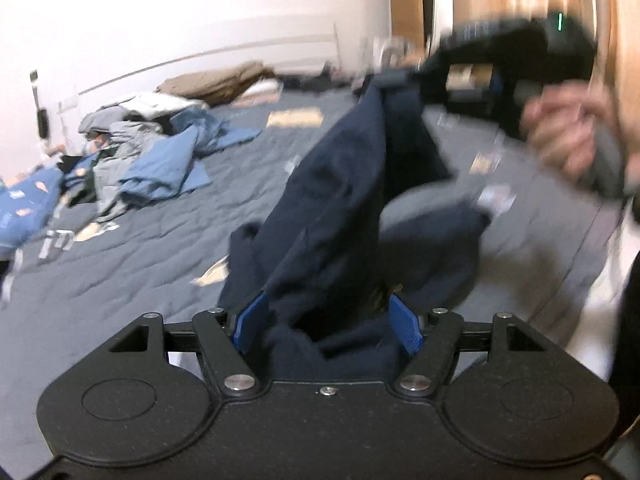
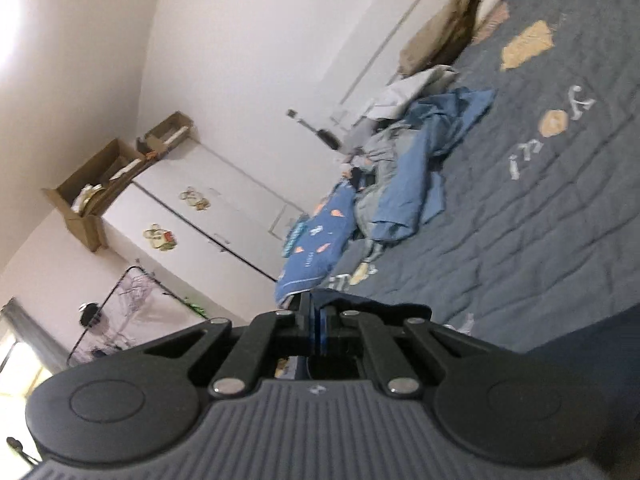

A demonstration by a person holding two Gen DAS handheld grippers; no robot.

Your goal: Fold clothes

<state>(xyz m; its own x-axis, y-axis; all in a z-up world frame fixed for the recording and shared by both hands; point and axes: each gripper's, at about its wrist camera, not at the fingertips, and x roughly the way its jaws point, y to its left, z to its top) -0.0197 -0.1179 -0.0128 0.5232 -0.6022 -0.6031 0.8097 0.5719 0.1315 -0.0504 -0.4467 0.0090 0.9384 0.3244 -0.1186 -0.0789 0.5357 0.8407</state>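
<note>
A navy garment (image 1: 332, 208) is stretched up over the grey quilted bed (image 1: 160, 240). In the left wrist view my left gripper (image 1: 327, 322) is open, its blue pads (image 1: 248, 324) spread wide, and the garment's lower end is bunched between them. The upper end runs to my right gripper (image 1: 394, 78) at the upper right, which is pinched on it and held by a hand (image 1: 568, 136). In the right wrist view the right gripper (image 2: 320, 328) has its fingers pressed together, and navy cloth (image 2: 592, 344) hangs at the lower right.
A heap of blue and grey clothes (image 1: 152, 160) (image 2: 404, 176) lies on the far left of the bed (image 2: 520, 220). A brown pillow (image 1: 216, 84) sits by the wall. A white wardrobe (image 2: 208, 208) carries cardboard boxes (image 2: 96, 188). The curtain is at the right.
</note>
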